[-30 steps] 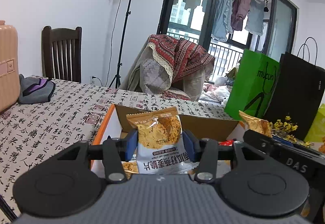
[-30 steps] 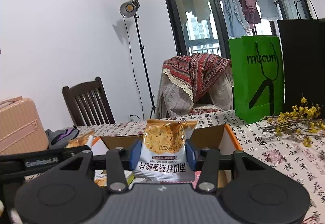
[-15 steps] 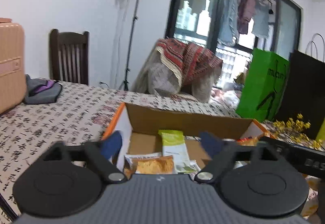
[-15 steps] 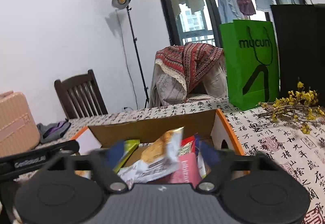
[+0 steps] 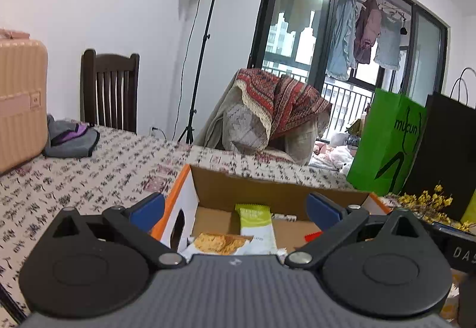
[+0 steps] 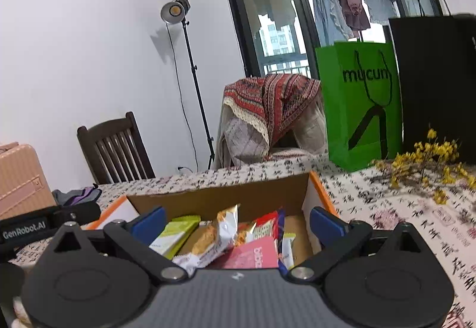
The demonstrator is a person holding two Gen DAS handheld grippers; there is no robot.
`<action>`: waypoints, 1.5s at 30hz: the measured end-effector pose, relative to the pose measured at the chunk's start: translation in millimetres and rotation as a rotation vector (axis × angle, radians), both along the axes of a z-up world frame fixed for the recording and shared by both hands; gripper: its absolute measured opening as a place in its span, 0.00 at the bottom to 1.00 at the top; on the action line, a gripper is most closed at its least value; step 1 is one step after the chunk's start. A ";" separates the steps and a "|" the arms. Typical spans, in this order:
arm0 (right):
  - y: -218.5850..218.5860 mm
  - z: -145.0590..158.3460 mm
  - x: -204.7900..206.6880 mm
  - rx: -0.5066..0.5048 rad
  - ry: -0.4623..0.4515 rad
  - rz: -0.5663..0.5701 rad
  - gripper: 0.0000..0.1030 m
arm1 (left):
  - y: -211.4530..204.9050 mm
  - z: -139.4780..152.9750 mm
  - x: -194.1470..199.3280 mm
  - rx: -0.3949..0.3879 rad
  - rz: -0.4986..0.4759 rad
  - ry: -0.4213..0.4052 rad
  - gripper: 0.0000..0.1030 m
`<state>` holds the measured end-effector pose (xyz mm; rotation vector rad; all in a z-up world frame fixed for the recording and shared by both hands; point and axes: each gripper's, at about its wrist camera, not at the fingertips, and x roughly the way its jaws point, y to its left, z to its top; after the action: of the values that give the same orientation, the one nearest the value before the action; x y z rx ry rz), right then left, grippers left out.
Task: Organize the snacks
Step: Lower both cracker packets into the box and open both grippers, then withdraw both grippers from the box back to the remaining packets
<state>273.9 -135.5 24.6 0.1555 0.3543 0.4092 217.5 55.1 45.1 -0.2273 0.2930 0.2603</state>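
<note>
Snacks lie loose in the open cardboard box [image 5: 261, 188] on the bench [image 5: 89, 179], which wears a cloth printed with black characters. In the left wrist view the left gripper [image 5: 235, 209] hangs over the box's near end with its jaws spread wide; they have just been opening, and nothing sits between the blue pads. Below it a cracker packet [image 5: 218, 243] lies flat on the box floor, touching a green-and-white bar [image 5: 256, 223] that rests just behind it. In the right wrist view the right gripper [image 6: 236, 220] also stands wide apart over the box, its jaws likewise just opened and gripping nothing. Beneath it a second cracker packet [image 6: 212, 238] leans tilted on the heap, beside a green bar [image 6: 175, 234], a pink packet [image 6: 253, 253] and a red wrapper [image 6: 266, 226]. The box has orange edges and white side walls. A green paper bag [image 6: 361, 101] and a black bag [image 6: 437, 75] stand on the bench beyond the box, with yellow flower sprigs [image 6: 428, 161] lying near them. A dark wooden chair [image 5: 110, 90] and a pink suitcase [image 5: 20, 101] sit at the far left.
</note>
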 end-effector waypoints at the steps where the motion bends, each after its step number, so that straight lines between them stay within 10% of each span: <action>1: -1.0 3.3 -2.1 0.000 -0.004 -0.003 1.00 | -1.0 4.9 -3.7 0.004 0.003 -0.010 1.00; 12: -24.0 24.2 -32.6 -0.010 0.046 -0.013 1.00 | 8.3 25.2 -47.5 -0.016 -0.032 0.048 1.00; 26: -43.2 -14.6 -88.3 -0.114 0.138 0.028 1.00 | 53.8 -25.7 -131.3 0.016 0.004 0.185 1.00; 45: 37.1 -41.8 -107.2 -0.291 0.222 0.185 1.00 | 69.7 -64.5 -139.9 -0.087 -0.028 0.188 1.00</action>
<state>166.8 -98.4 -17.1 -0.1183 0.6450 0.5199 77.6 124.7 -19.4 -0.2847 0.4941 0.2416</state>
